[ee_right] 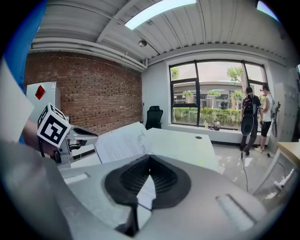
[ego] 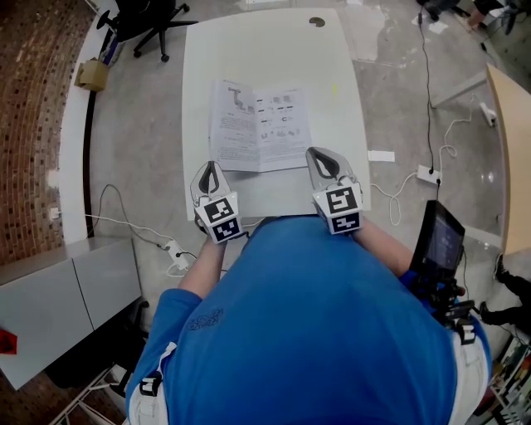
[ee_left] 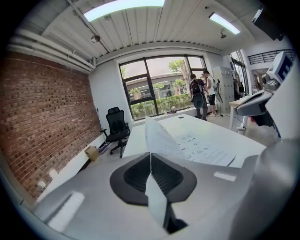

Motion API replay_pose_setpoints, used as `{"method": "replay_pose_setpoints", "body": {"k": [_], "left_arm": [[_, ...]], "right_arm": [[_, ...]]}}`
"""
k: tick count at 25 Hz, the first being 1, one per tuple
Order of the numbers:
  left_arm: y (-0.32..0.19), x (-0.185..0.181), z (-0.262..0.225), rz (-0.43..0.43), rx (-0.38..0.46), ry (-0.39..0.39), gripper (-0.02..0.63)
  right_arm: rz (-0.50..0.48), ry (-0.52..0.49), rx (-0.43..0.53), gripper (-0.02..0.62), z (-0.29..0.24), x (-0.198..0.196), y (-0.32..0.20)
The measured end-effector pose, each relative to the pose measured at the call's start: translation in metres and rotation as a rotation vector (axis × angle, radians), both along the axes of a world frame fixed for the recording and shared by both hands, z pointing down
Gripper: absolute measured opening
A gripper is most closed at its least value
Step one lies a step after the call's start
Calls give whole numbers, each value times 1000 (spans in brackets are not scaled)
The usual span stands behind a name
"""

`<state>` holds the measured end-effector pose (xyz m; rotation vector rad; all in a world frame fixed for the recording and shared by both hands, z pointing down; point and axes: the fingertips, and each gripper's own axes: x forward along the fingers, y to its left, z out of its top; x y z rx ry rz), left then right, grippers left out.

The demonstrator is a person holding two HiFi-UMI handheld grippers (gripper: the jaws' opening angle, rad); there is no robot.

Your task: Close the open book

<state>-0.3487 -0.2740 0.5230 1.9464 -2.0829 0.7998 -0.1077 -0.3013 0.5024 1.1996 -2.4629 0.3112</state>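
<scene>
An open book (ego: 260, 126) with printed pages lies on the white table (ego: 265, 50), toward its near edge. My left gripper (ego: 209, 168) is shut, with its tip at the book's near left corner. From the left gripper view the book's left page (ee_left: 157, 136) rises just beyond the closed jaws (ee_left: 151, 154); I cannot tell whether they touch it. My right gripper (ego: 314, 153) is shut too, its tip at the book's near right corner. In the right gripper view the book (ee_right: 122, 140) lies ahead of the gripper (ee_right: 149, 158), to its left.
A black office chair (ego: 149, 21) and a cardboard box (ego: 91, 75) stand on the floor at the far left. Cables and a power strip (ego: 427, 174) lie to the right, by a wooden tabletop (ego: 510, 158). Two people (ee_left: 201, 91) stand at the far window.
</scene>
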Motion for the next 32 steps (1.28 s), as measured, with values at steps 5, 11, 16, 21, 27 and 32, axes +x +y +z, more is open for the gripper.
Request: {"method": "replay_pose_setpoints", "body": {"k": [5, 11, 16, 21, 27, 32], "left_arm": [[4, -20, 12, -3, -28, 9, 17], [7, -36, 31, 2, -66, 19, 23], [10, -47, 52, -13, -118, 13, 29], [11, -52, 72, -25, -180, 10, 35], [13, -57, 93, -25, -244, -8, 40], [13, -58, 108, -14, -292, -33, 45]], "right_arm": [[30, 3, 7, 3, -1, -10, -2], [69, 7, 1, 3, 7, -17, 0], [103, 19, -7, 3, 12, -10, -1], [127, 29, -18, 3, 17, -5, -3], [140, 36, -31, 3, 23, -6, -1], [144, 37, -38, 3, 25, -6, -2]]}}
